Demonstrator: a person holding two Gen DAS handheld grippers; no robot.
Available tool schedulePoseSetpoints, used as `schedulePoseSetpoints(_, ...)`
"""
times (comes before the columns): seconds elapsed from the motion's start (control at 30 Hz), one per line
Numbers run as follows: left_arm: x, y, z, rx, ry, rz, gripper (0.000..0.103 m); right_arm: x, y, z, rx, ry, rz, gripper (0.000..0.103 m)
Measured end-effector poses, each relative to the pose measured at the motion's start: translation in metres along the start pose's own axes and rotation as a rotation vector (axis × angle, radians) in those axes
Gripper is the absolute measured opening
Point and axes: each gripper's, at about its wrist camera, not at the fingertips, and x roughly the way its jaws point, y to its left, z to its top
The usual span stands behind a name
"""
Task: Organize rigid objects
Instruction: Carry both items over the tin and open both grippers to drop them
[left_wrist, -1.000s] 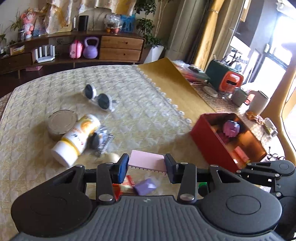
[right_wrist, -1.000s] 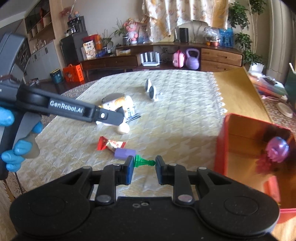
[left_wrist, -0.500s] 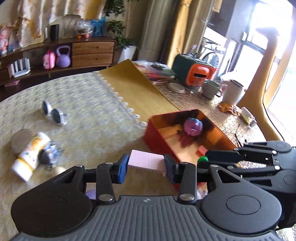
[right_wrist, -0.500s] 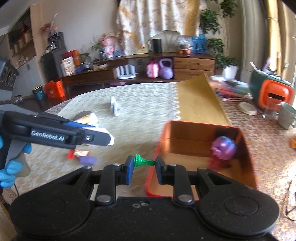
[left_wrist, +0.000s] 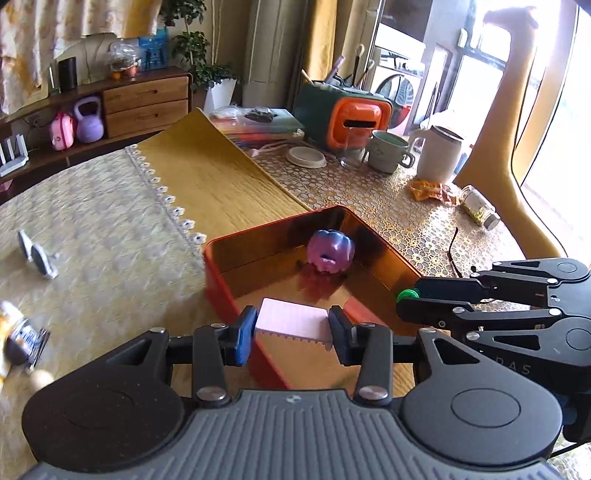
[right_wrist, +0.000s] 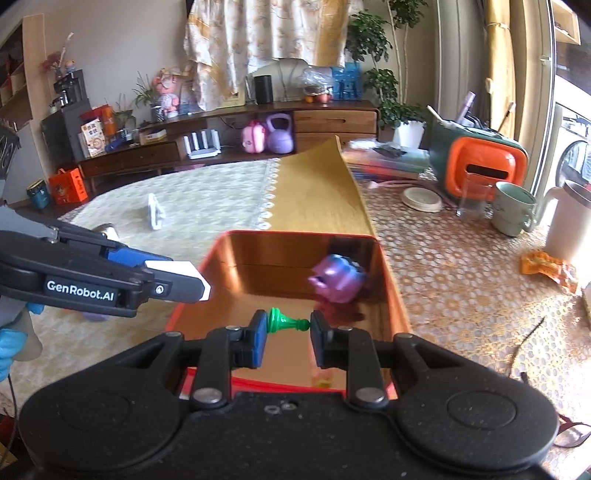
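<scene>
While both tools hang over the red tin, each is clamped on sth. L tool grips a pink block w/ a toothed lower edge, pads pressed on its two ends; the block sits above the tin's near-left wall. R tool pinches a small green pawn-shaped piece lying sideways, wide base against the left pad, round head at the right pad, above the tin's open inside. From the L wrist view the R tool comes in from the right edge, the green piece showing at its tip, just beside the tin's right wall.

Tin: rectangular, red outside, shiny coppery inside that mirrors its contents. A lumpy purple-pink plastic toy lies at its far end.

Desk, left to right: cream quilted cloth w/ lace trim, sunglasses well apart from the tin, then a bare golden woven strip, then a gold honeycomb-pattern cover carrying a green mug, white jug, small glass jar on its side, orange-and-green case.

Room behind: wooden sideboard w/ a purple kettlebell, patterned curtains, potted plants, bright window at right.
</scene>
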Motion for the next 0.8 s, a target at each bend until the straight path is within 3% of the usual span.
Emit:
schedulePoseSetpoints(0.43,0.082,-0.019,0.036,0.0,0.082,0.064,0.042,0.038,-0.024,0.004,-0.054,0.062,-0.007,0.024)
schedulePoseSetpoints(0.8,0.127,-0.014,0.05,-0.009,0.145,0.118,0.042,0.068,-0.018,0.008,-0.144,0.117,0.001,0.024)
